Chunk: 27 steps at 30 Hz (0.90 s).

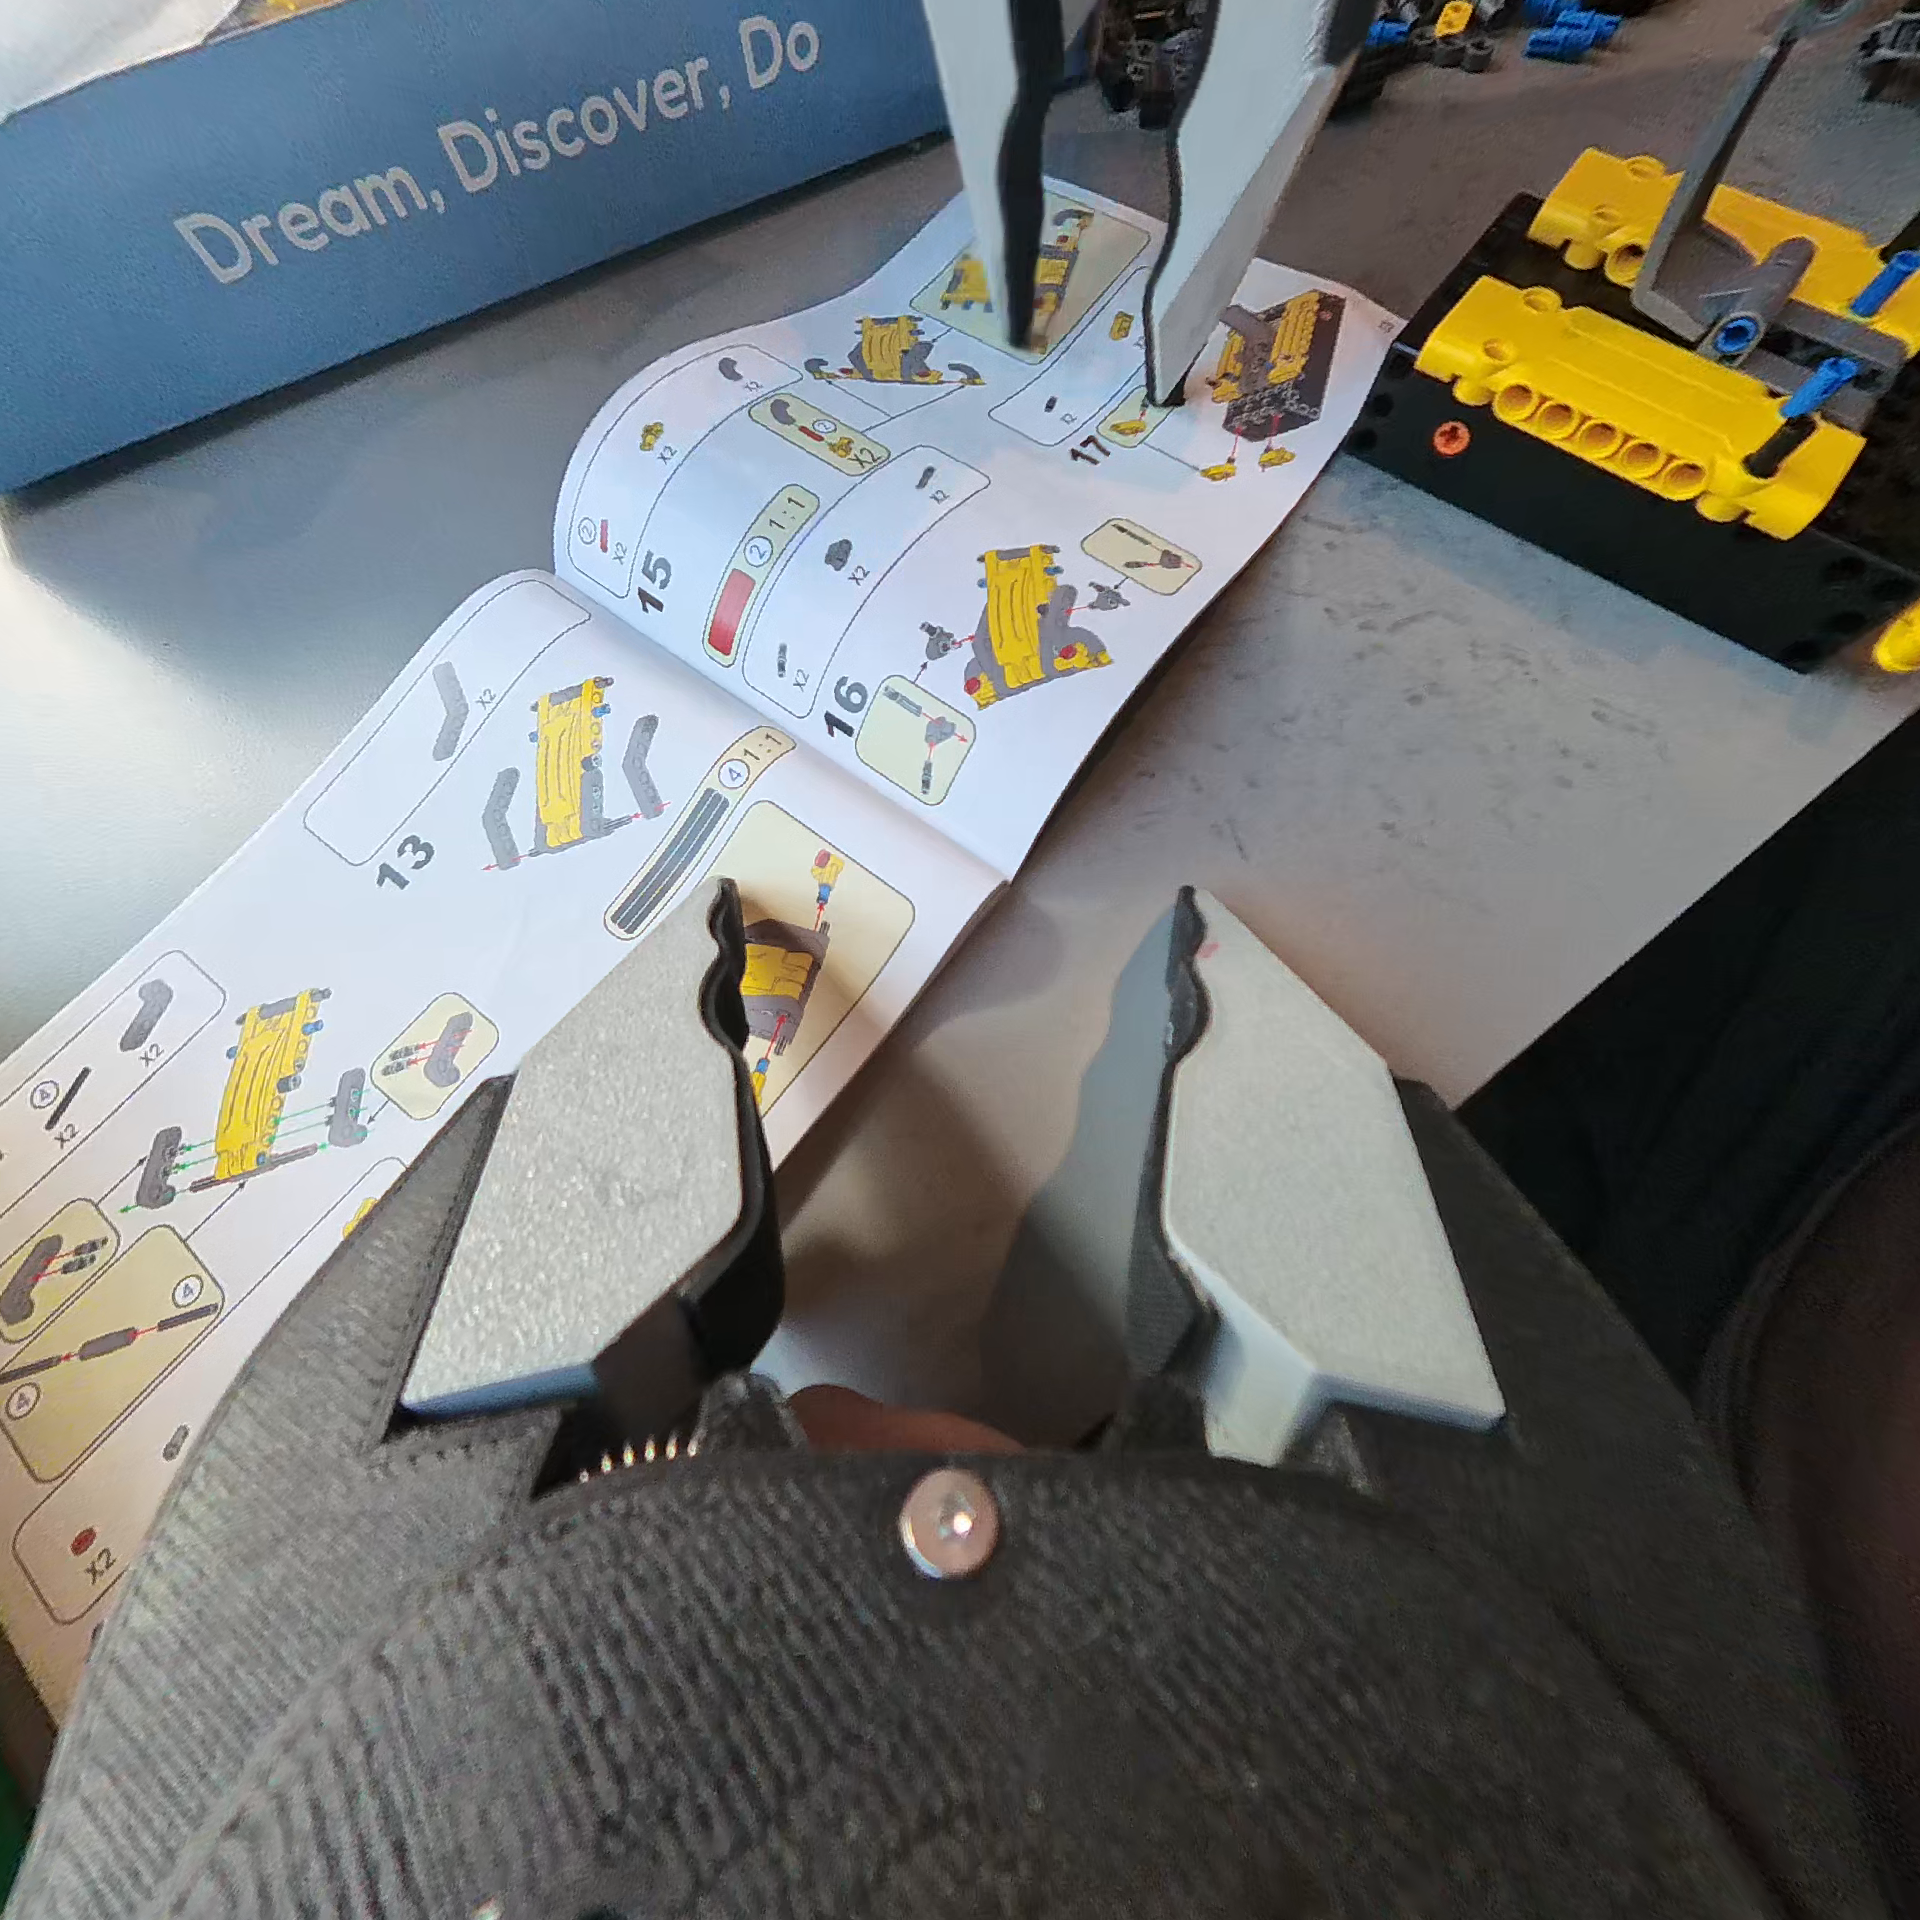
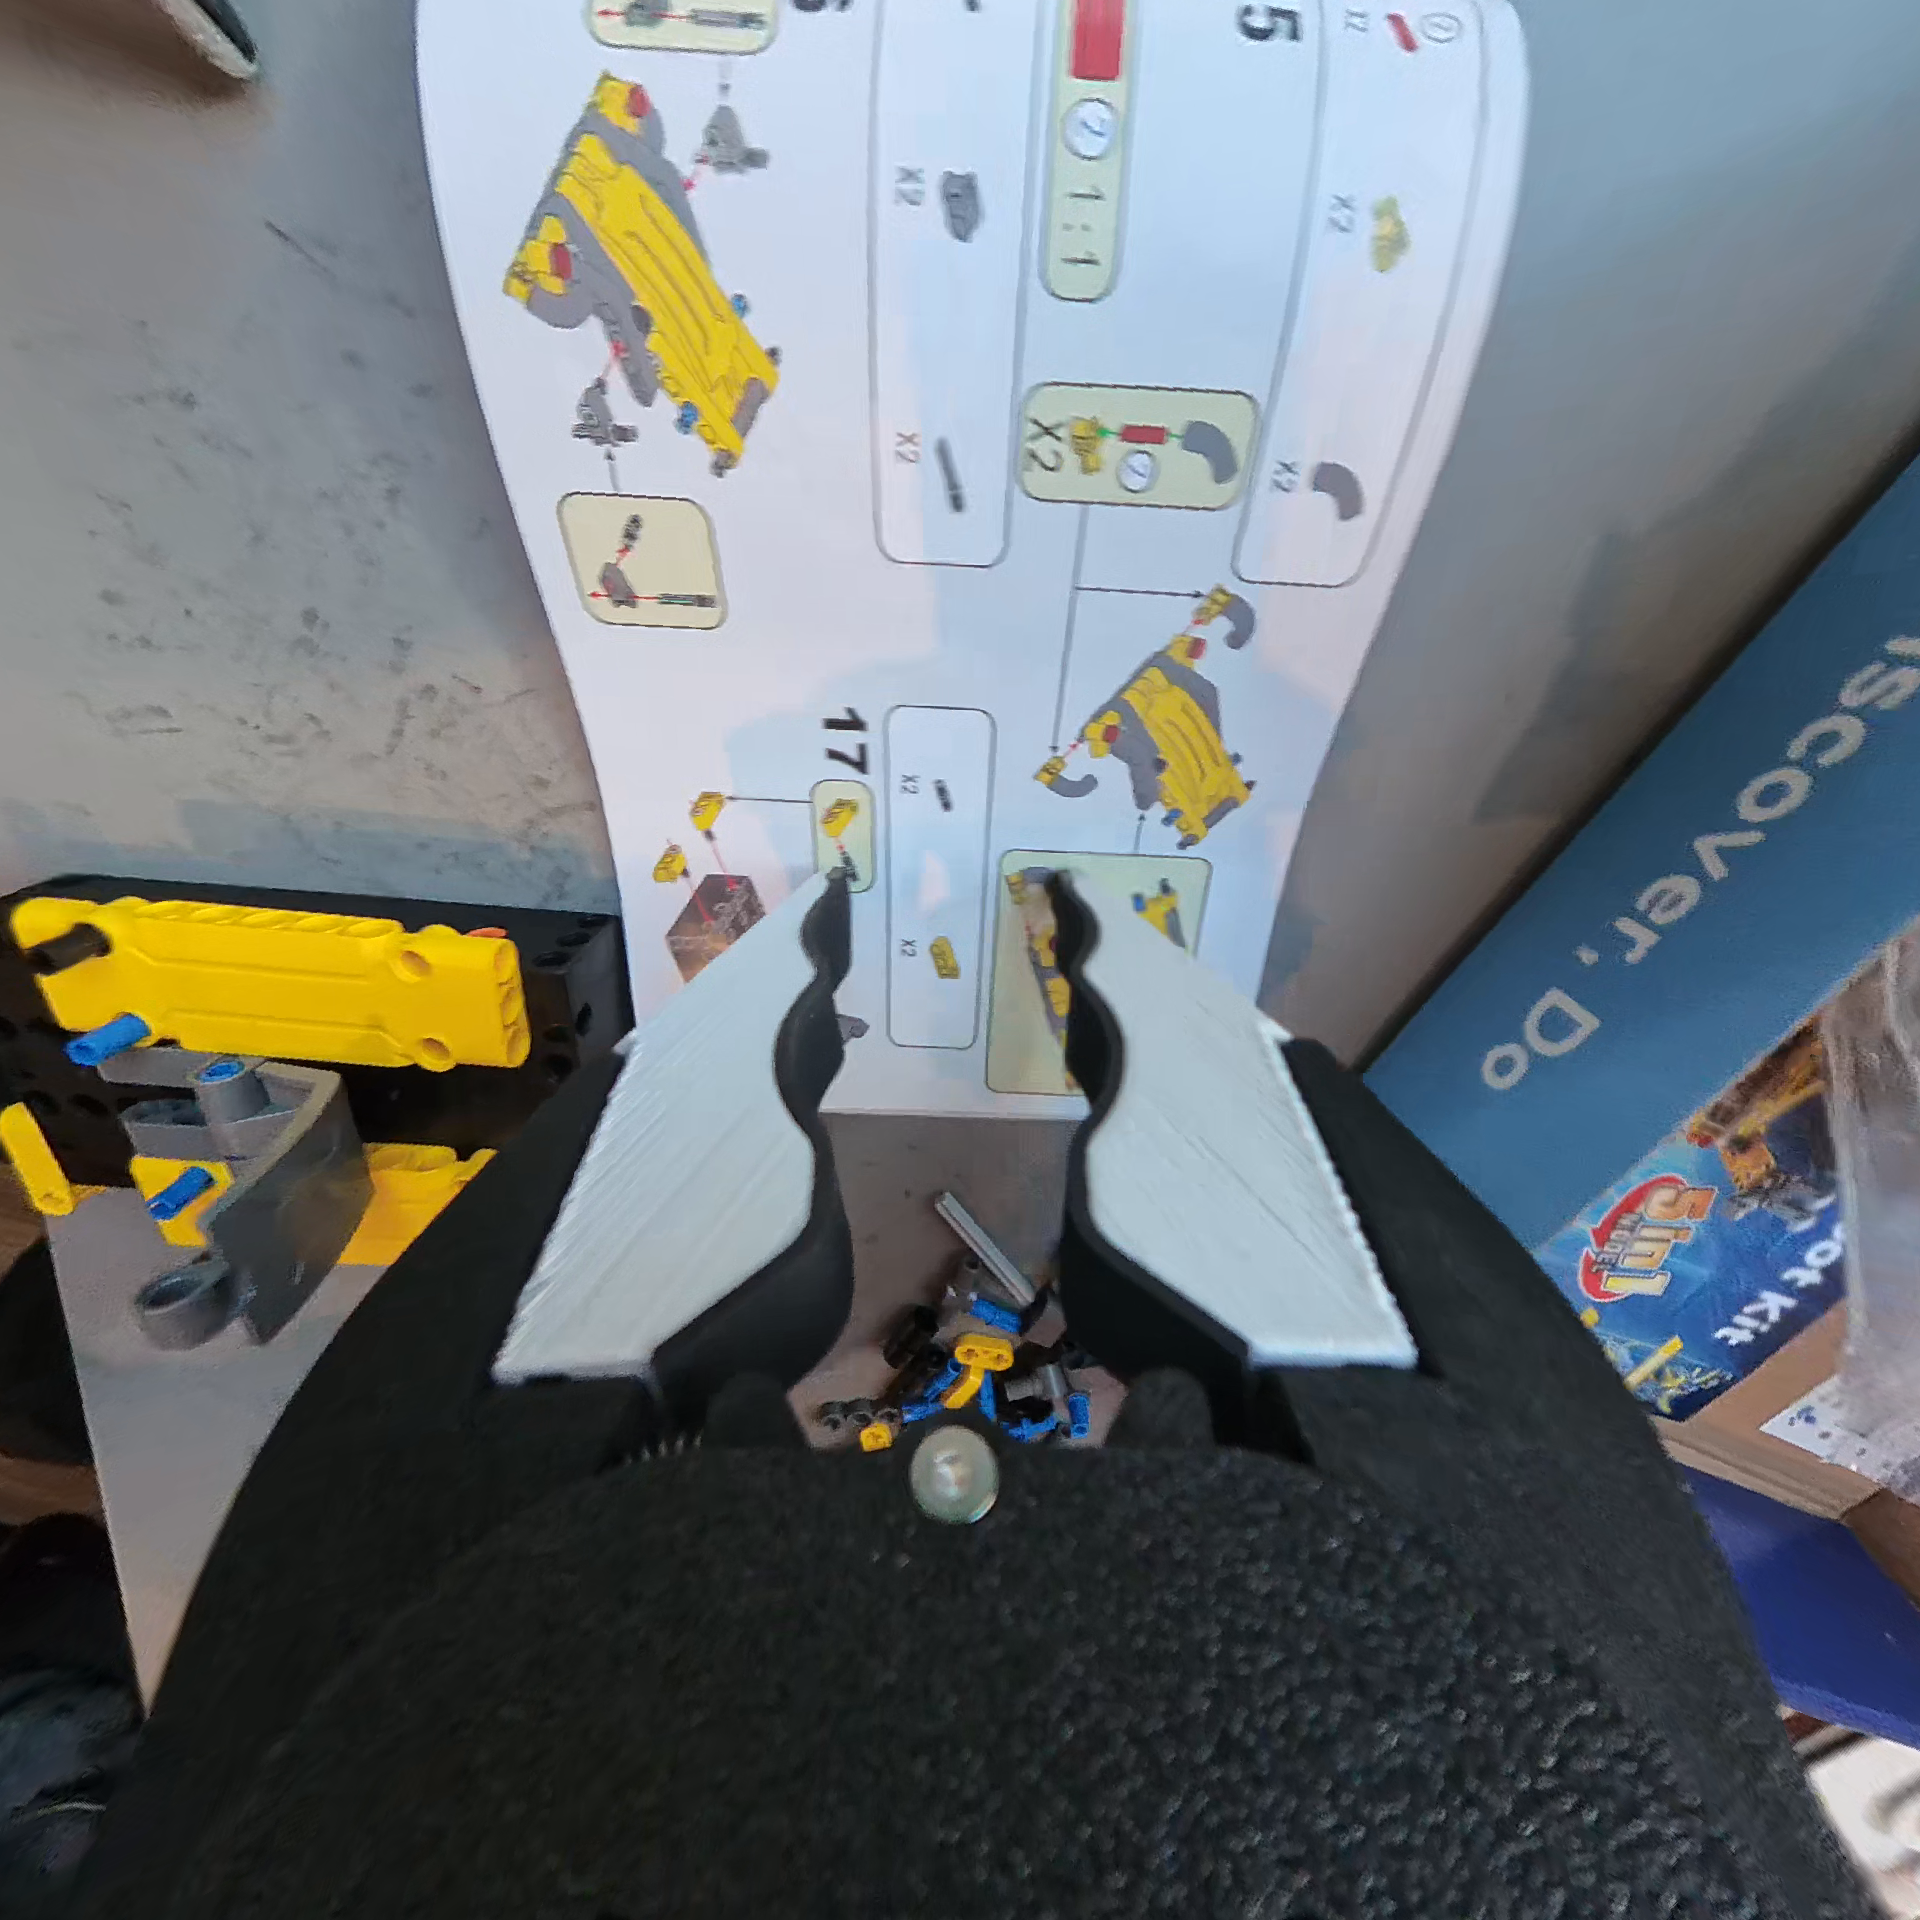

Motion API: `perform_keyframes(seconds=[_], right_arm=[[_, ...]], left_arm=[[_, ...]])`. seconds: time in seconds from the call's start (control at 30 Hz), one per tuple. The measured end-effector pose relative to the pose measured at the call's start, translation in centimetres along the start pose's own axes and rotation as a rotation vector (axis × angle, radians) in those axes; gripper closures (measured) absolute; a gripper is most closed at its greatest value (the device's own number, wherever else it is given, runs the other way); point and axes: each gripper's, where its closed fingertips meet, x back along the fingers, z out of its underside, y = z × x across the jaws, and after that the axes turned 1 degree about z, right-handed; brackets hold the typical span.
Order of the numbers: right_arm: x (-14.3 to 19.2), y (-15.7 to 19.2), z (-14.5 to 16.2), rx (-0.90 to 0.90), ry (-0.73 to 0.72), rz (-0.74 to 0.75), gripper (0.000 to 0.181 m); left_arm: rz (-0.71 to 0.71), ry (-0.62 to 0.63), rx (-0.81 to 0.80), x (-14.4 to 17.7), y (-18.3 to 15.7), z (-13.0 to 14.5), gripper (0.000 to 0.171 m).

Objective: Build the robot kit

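Note:
An open instruction booklet [image 1: 665, 665] with building diagrams lies on the grey table [image 1: 1403, 790]. My left gripper [image 1: 956, 904] is open and empty, low over the booklet's near edge. My right gripper [image 2: 945, 883] is open and empty, its fingertips down on the far page of the booklet [image 2: 966, 416]. It also shows at the top of the left wrist view [image 1: 1091, 364]. A half-built yellow and black brick model [image 1: 1621, 436] stands just right of the booklet; it also shows in the right wrist view [image 2: 270, 987].
A blue box [image 1: 416, 177] lies along the booklet's left side and shows in the right wrist view [image 2: 1704, 935]. Small loose blue, yellow and grey brick parts [image 2: 977, 1351] lie under my right gripper. More loose parts [image 1: 1538, 31] lie at the table's far side. About 15 cm separates my left fingertips from my right.

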Motion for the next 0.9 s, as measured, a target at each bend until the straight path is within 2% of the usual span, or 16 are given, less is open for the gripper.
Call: perform_keyframes(seconds=[0.07,0.2,0.33,0.37,0.43,0.57,0.67,0.73,0.83,0.9], right_arm=[[0.0,0.5,-0.2,0.009,0.010,-0.007,0.159],[0.0,0.4,-0.3,-0.010,0.000,-0.017,0.163],[0.0,0.4,-0.5,-0.024,-0.013,-0.029,0.169],[-0.1,0.6,-0.6,-0.032,-0.024,-0.041,0.181],[-0.1,0.6,-0.7,-0.057,-0.044,-0.040,0.181],[0.3,0.5,-0.4,-0.109,-0.071,-0.003,0.181],[3.2,0.0,0.7,-0.204,-0.117,0.089,0.181],[6.6,0.4,1.4,-0.282,-0.230,0.128,0.173],[10.8,2.4,3.6,-0.407,-0.370,0.165,0.140],[12.1,5.0,4.8,-0.456,-0.469,0.156,0.113]], left_arm=[[-0.001,0.004,-0.003,-0.1,-0.1,0.0,0.091],[-0.001,0.004,-0.026,-0.1,-0.5,-0.5,0.093],[0.004,-0.088,-0.020,0.9,-0.5,-3.6,0.104],[-0.023,-0.091,-0.047,1.0,0.0,-4.3,0.104],[-0.049,-0.063,-0.127,0.4,0.3,-5.3,0.099],[0.104,0.021,-0.123,-2.7,-1.2,-5.7,0.094],[0.122,0.087,-0.214,-3.6,-1.5,-5.4,0.089],[0.125,0.116,-0.273,-4.1,-1.3,-5.2,0.089],[0.159,0.184,-0.310,-4.9,-0.9,-4.6,0.087],[0.164,0.211,-0.338,-5.5,-0.5,-4.7,0.080]])
